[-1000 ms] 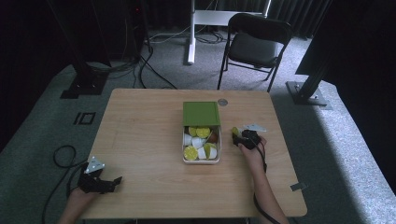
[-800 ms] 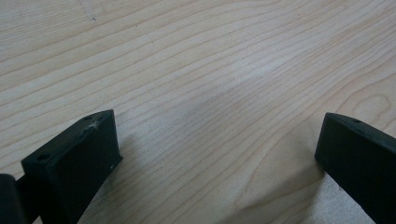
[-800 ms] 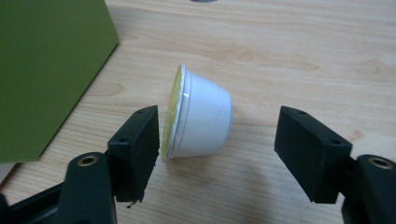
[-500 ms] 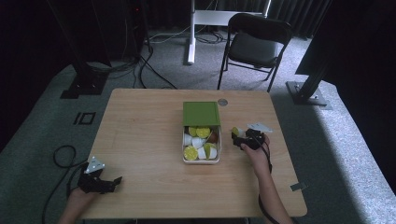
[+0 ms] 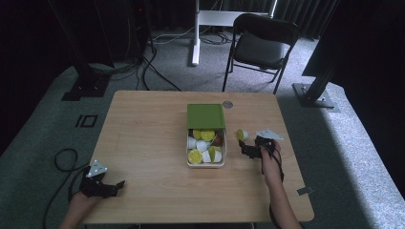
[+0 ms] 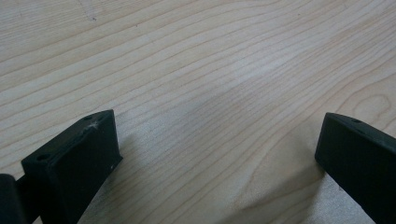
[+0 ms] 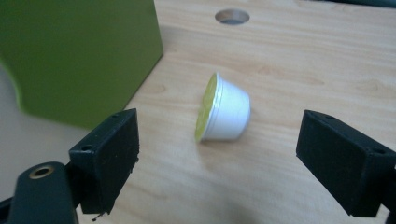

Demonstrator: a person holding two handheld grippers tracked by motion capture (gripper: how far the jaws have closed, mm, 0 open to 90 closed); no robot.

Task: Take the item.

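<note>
One white capsule with a yellow lid lies on its side just right of the box, clear of my right gripper, whose jaws are spread wide and empty. High view shows the box holding more capsules, its green lid over the far end; right gripper view shows just that lid's side. My left gripper sits well left of the box, jaws apart over bare table.

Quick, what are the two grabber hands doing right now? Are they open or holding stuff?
Left gripper: open, holding nothing, fingers spread over the bare table.
Right gripper: open, holding nothing; a small white cup with a yellow lid lies on its side ahead of it.
</note>
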